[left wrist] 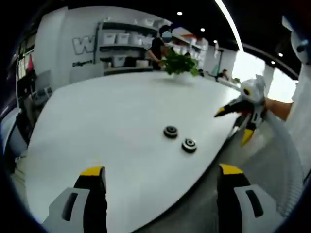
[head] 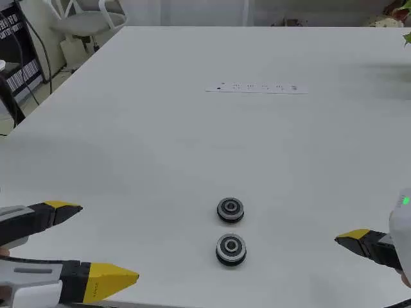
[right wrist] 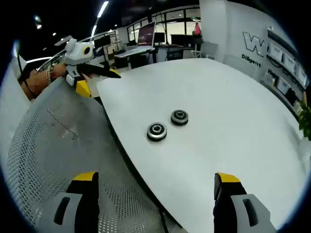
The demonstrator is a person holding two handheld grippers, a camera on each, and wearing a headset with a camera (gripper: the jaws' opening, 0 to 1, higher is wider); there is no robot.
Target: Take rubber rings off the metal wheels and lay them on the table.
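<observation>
- Yellow-tipped fingers (left wrist: 92,171) of the left gripper (left wrist: 160,170) stand spread wide and hold nothing. The right gripper (right wrist: 155,177) has its fingers (right wrist: 226,178) just as far apart and just as empty.
- Two metal wheels sit close together near the front edge of the white table (head: 192,141), the near wheel (head: 231,248) just in front of the far wheel (head: 230,210), both lying flat.
- Dark rubber rings (head: 231,261) are seated round both wheels, and none lies on the table.
- Both grippers hover at the near edge, the left one at the left and the right one at the right, each well apart from the wheels.
- Farther out, a flat pale strip (head: 257,88) lies across the far middle of the table.
- Beyond the far left corner stands a white chair (head: 83,19).
</observation>
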